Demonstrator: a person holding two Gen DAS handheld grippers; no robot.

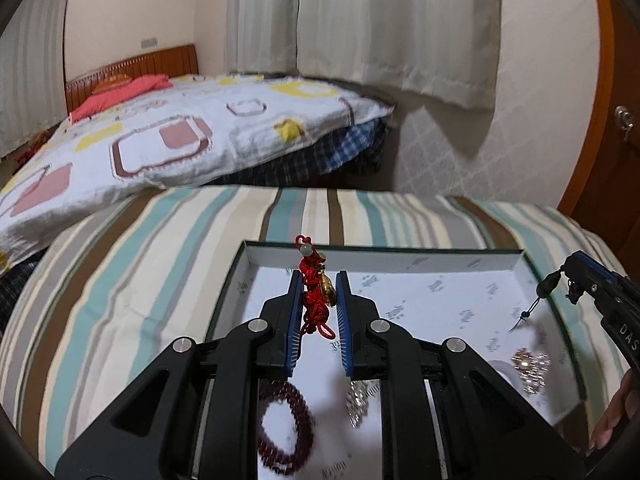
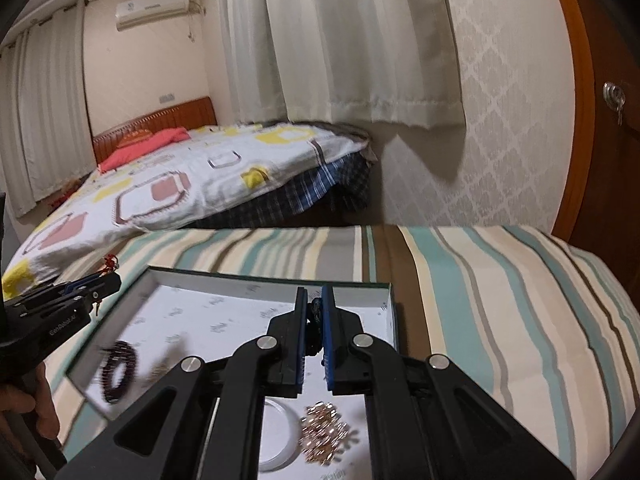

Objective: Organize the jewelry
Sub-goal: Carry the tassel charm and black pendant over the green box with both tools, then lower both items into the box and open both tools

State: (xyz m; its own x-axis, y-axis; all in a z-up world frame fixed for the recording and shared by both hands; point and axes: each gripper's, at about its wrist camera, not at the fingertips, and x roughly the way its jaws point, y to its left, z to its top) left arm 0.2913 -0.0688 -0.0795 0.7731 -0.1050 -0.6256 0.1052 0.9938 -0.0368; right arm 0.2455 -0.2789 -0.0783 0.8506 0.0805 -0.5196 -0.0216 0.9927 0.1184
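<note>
Red knotted cord with a gold charm (image 1: 318,300) sits pinched between the blue pads of the left hand-held gripper (image 1: 319,280), its loops sticking out above the tips and hanging below; the right hand-held gripper (image 2: 313,300) is pressed together on a dark cord piece (image 2: 315,320), whose bead and thin tail dangle free in the left view; both hang over the open white-lined box (image 1: 400,254) on the striped cloth (image 1: 160,260). Lower in the box lie a dark red bead bracelet (image 1: 282,432), a silver sparkly piece (image 1: 358,400), a rose-gold cluster (image 2: 324,428) and a white bangle (image 2: 276,436).

Risks, as I judge them: the red knot is gripped by soft cord only, so a quick swing could let it slip out and fall outside the box wall; the dangling tail on the right could catch the box rim or tangle with the cluster below; dropping either piece onto the others would leave cords snagged.
</note>
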